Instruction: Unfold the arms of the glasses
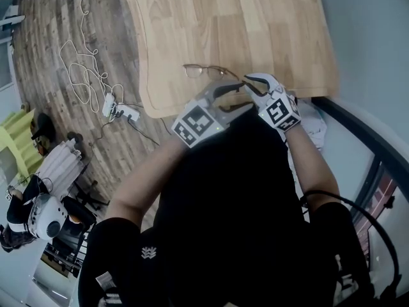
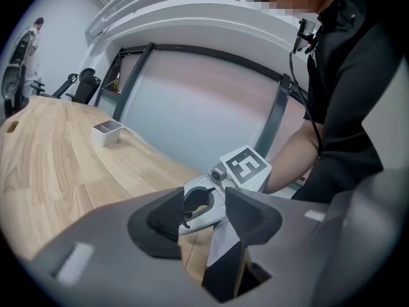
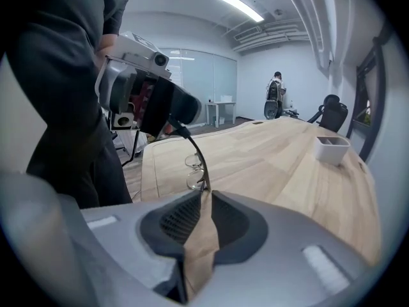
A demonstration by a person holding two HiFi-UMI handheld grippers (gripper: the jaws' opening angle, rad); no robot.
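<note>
Glasses [image 1: 206, 71] near the lower edge of the wooden table [image 1: 255, 24], one arm being pinched.

Sitting just above centre of the head view, lenses down at the tabletop, with both grippers meeting just to the lower right. Holding the left gripper [image 2: 204, 210] with jaws well apart at lower centre of the left gripper view, clamping nothing, and showing the other gripper's pale body through the gap. Gripping the thin dark arm [image 3: 200, 165] between the almost-together jaws of the right gripper [image 3: 205, 203] at lower centre of the right gripper view. Running up and left from there to the left gripper's dark jaw, whether touching it being unclear. Standing well apart at the right of that frame, on the tabletop: a small white box [image 3: 331, 149].
</note>
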